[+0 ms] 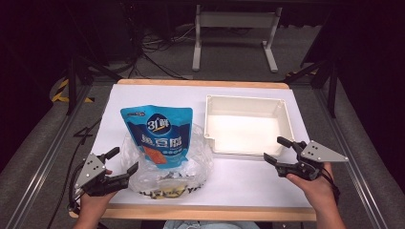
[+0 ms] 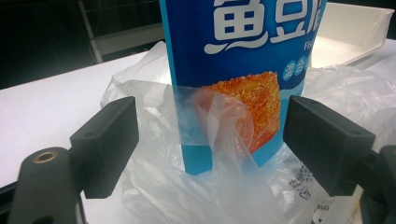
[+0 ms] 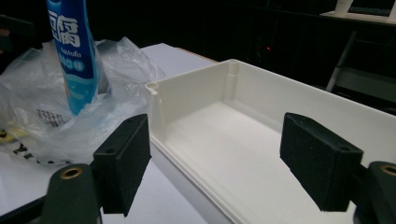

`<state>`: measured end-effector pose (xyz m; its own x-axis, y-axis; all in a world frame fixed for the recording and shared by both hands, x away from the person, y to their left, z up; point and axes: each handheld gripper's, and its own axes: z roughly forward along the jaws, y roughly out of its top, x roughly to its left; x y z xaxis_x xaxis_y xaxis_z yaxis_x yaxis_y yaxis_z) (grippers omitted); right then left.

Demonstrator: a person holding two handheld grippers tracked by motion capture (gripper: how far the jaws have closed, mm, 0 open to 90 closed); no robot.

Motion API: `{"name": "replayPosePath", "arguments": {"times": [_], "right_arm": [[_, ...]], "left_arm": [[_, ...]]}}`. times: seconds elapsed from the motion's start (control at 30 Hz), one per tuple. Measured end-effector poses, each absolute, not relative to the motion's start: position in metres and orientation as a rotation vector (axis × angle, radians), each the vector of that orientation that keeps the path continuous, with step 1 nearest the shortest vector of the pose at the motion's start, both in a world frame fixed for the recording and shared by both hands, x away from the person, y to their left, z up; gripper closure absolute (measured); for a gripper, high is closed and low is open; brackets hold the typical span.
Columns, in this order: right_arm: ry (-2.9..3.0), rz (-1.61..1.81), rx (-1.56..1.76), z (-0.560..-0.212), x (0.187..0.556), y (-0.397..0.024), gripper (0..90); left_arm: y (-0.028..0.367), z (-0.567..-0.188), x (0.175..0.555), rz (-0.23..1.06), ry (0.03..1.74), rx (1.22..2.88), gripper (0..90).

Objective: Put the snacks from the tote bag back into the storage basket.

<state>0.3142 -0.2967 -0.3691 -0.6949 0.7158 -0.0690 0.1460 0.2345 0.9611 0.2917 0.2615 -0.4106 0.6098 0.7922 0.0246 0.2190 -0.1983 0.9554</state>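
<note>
High view: blue snack pouch [image 1: 157, 136] upright in a clear plastic bag [image 1: 165, 164] near the surface's [image 1: 248, 183] front-left edge; left tongs [image 1: 125, 161] and right tongs [image 1: 276, 149] both apart, empty.

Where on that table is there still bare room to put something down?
Inside the empty white plastic tray, and on the white sheet in front of it, between the two tongs. It is crowded around the blue snack pouch standing in the crumpled clear plastic bag.

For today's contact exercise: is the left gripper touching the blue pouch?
Apart. In the left gripper view, the left gripper stands open, and both black jaws stop short of the blue pouch, with clear plastic bag between them.
</note>
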Motion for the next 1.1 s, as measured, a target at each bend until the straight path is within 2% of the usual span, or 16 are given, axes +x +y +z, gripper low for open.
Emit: {"name": "replayPosePath", "arguments": {"times": [0.63,1.1], "right_arm": [[2.089,1.471,0.712,-0.329,0.326,-0.252,26.3],[2.159,1.468,0.645,-0.323,0.337,-0.224,27.3]], "left_arm": [[0.261,-0.411,0.29,0.655,0.831,1.721,19.0],[0.261,-0.411,0.29,0.656,0.827,1.726,19.0]]}}
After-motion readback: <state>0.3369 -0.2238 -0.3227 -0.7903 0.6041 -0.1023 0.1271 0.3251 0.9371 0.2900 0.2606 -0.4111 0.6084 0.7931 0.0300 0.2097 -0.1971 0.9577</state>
